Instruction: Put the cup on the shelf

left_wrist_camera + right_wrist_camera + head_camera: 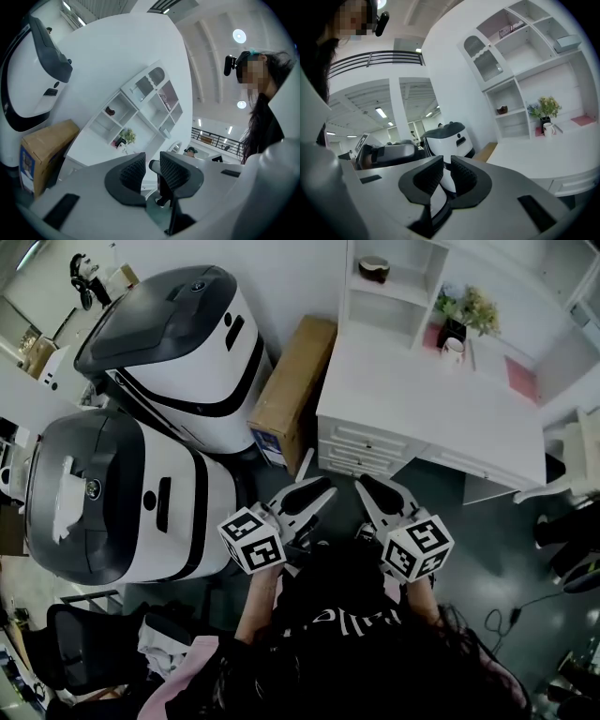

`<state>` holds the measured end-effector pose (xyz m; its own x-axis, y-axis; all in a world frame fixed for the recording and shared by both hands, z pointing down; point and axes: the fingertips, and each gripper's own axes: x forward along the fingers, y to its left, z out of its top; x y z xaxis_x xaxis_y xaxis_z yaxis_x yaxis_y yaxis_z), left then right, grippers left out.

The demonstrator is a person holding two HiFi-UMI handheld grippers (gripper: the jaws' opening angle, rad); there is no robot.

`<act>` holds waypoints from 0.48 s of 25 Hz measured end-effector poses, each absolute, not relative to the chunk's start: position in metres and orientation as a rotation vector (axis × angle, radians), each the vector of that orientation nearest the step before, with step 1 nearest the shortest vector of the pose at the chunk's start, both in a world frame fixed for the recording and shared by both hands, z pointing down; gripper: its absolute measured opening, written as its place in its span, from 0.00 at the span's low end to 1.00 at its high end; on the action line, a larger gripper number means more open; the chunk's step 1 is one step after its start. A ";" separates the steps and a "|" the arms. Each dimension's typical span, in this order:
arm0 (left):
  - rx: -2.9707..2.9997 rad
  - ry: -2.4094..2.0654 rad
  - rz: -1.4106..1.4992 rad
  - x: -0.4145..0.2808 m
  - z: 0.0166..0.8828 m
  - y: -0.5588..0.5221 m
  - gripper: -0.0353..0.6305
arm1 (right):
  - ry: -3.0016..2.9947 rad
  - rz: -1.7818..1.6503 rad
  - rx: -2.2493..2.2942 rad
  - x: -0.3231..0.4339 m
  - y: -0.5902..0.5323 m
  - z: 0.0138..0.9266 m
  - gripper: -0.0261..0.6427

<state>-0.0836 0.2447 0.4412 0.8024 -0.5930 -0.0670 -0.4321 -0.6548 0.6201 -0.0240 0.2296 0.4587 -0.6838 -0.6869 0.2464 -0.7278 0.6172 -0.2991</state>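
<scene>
While cup (453,350) rests ahead, R hand-held gripper (368,486) far

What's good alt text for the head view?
Seen from above, a person holds the left gripper and right gripper, both empty, short of a white desk where a cup stands beside a plant by the shelf unit. Two large white-and-black machines and a cardboard box stand left.

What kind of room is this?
Probably an office or lab with a study corner set up: a white desk with a shelf, beside big white machines.
</scene>
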 end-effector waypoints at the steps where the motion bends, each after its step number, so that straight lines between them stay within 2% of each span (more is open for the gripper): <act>1: 2.379 -0.767 -0.354 -0.085 0.440 0.247 0.21 | -2.726 0.575 1.196 -0.024 0.233 0.458 0.15; 12: 2.386 -0.846 -0.361 -0.073 0.436 0.258 0.15 | -2.703 0.586 1.188 0.006 0.251 0.453 0.15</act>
